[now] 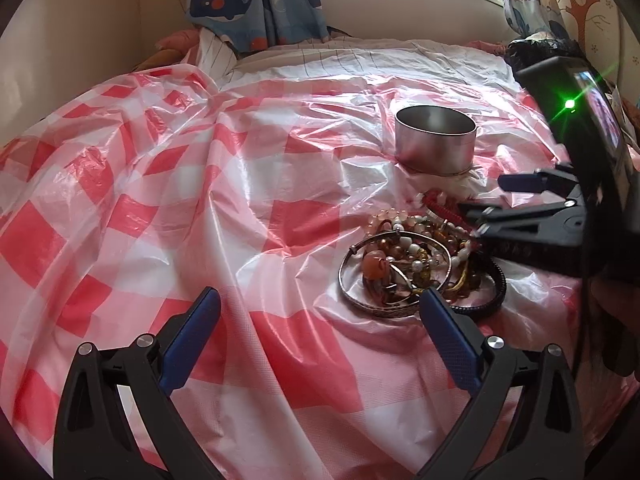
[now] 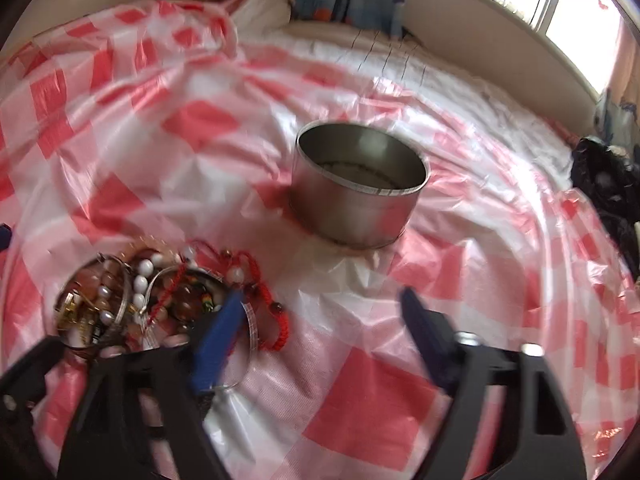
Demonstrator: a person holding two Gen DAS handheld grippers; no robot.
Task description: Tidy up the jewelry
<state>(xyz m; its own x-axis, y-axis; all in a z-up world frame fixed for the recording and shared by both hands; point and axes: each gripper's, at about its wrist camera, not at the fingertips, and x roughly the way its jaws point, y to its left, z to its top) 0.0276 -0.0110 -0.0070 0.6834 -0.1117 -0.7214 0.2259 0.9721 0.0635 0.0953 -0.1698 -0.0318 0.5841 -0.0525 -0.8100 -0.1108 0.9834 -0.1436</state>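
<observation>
Red-and-white checked plastic sheeting [image 1: 168,208] covered the bed, bearing a tangled heap of beaded bracelets and metal bangles [image 1: 416,268] with a round silver metal tin [image 2: 358,188] at its twelve o'clock. Left gripper [image 1: 320,304] and right gripper [image 2: 322,300] stood parted, holding nothing.
</observation>
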